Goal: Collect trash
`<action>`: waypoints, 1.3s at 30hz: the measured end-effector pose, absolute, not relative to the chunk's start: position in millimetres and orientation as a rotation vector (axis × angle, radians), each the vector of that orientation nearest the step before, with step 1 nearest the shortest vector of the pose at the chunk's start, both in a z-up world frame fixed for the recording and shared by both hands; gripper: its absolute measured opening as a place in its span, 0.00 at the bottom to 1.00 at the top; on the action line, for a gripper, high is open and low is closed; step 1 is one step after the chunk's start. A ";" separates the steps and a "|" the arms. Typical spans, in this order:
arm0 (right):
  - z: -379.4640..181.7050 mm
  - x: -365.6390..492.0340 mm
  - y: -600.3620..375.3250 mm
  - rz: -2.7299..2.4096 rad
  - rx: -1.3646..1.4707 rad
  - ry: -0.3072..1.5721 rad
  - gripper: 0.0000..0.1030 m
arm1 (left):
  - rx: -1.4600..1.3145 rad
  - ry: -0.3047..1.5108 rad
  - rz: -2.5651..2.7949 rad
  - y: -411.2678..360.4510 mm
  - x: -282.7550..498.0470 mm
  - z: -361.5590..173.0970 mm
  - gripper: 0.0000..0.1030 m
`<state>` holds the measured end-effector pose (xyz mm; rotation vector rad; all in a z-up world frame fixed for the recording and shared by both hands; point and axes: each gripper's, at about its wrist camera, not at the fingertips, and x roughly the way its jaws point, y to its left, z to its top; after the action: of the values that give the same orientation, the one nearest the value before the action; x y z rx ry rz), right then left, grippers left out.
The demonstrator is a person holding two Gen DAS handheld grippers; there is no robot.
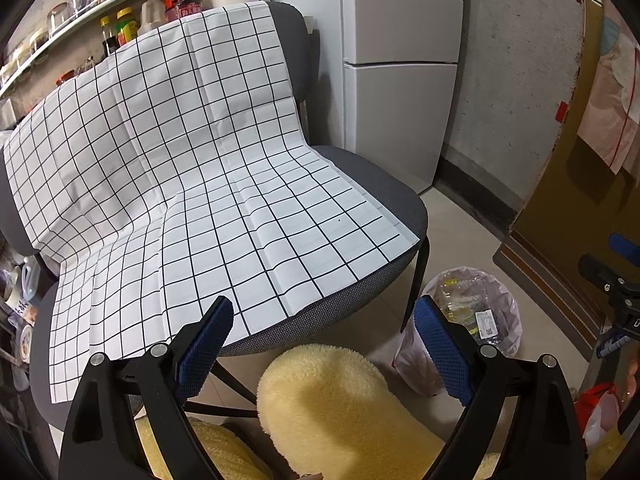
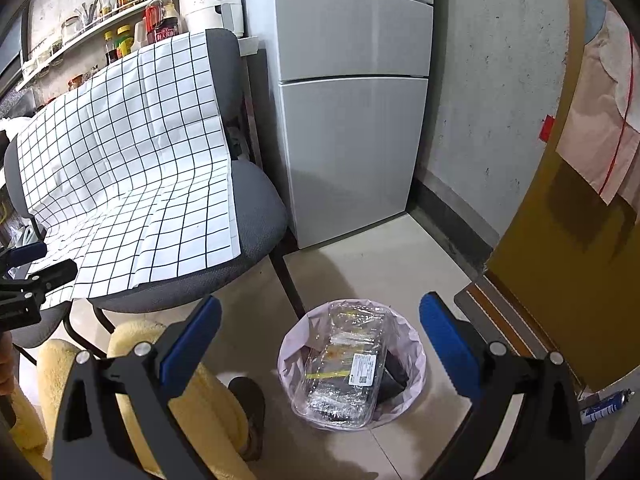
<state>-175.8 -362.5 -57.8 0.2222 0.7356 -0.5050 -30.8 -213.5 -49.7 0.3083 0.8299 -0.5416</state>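
Note:
A small bin (image 2: 412, 380) lined with a pale pink bag stands on the tiled floor right of the chair; it also shows in the left wrist view as the bin (image 1: 508, 304). A clear plastic food tray (image 2: 344, 364) with a white label lies on top inside it. My right gripper (image 2: 320, 320) hangs open just above the bin, nothing between its blue pads. My left gripper (image 1: 324, 324) is open over the front edge of the chair seat, holding nothing. The white checked cloth (image 1: 180, 168) on the chair is bare.
A grey chair (image 2: 256, 216) carries the checked cloth. A white fridge (image 2: 352, 120) stands behind it, a brown door (image 2: 568, 280) at right. A person's yellow fleece trouser legs (image 1: 340, 412) and shoe (image 2: 252, 412) are below. A spray can (image 2: 604, 406) lies by the door.

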 end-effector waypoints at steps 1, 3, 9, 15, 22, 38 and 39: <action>-58.1 -175.3 -362.8 -0.505 0.223 0.737 0.94 | 0.309 0.830 -0.542 -213.5 -30.8 -49.7 0.88; -59.1 -175.2 -363.4 -0.505 0.224 0.740 0.94 | 0.308 0.830 -0.541 -212.9 -30.4 -49.2 0.88; -60.0 -174.6 -363.0 -0.501 0.225 0.742 0.94 | 0.309 0.830 -0.540 -212.4 -30.3 -49.0 0.88; -60.3 -174.2 -362.0 -0.503 0.227 0.743 0.94 | 0.308 0.830 -0.542 -212.4 -30.6 -49.3 0.88; -61.1 -173.2 -361.8 -0.501 0.227 0.744 0.94 | 0.308 0.829 -0.542 -212.3 -30.6 -49.1 0.88; -65.5 -171.0 -362.8 -0.497 0.227 0.753 0.94 | 0.303 0.829 -0.534 -210.4 -29.9 -47.0 0.88; -65.9 -170.7 -363.4 -0.496 0.228 0.754 0.94 | 0.303 0.829 -0.533 -210.4 -30.0 -47.0 0.88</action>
<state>-170.7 -363.4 -65.9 0.2278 0.7544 -0.4955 -30.0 -210.4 -47.0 0.3026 0.8293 -0.5329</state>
